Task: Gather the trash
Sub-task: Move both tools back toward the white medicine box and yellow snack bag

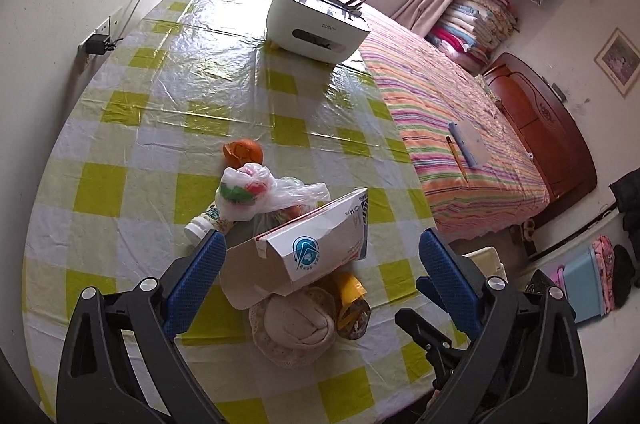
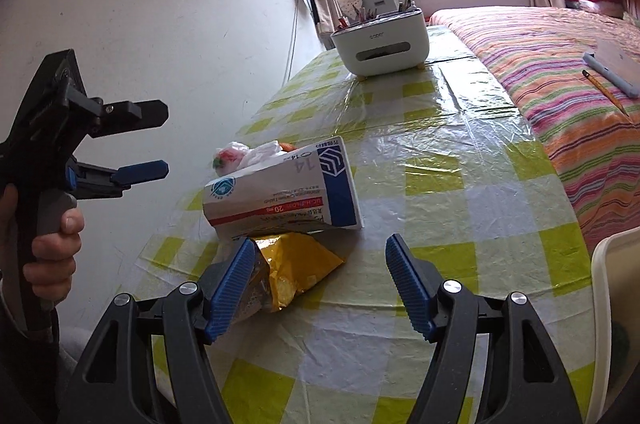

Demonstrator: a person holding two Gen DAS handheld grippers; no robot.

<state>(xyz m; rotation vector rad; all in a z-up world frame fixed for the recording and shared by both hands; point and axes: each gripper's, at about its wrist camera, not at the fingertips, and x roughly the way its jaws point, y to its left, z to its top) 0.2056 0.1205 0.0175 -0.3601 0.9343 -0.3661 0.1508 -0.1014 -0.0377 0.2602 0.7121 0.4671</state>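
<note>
Left gripper [image 1: 320, 256] jaws wide apart, hanging over trash pile, holding nothing; carton [image 1: 316, 248] lies between its fingers, no contact seen. Right gripper [image 2: 320, 280] also well open, empty, left pad just beside yellow wrapper [image 2: 296, 264]. Trash bunched together on checked table [image 2: 460, 207]: carton, wrapper, bag [image 1: 256, 191], orange peel [image 1: 244, 151].

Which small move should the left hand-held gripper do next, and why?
Probably ease the left hand-held gripper forward and close on the white carton. Its jaws stand open on either side of the carton, which lies on top of the trash pile.
</note>
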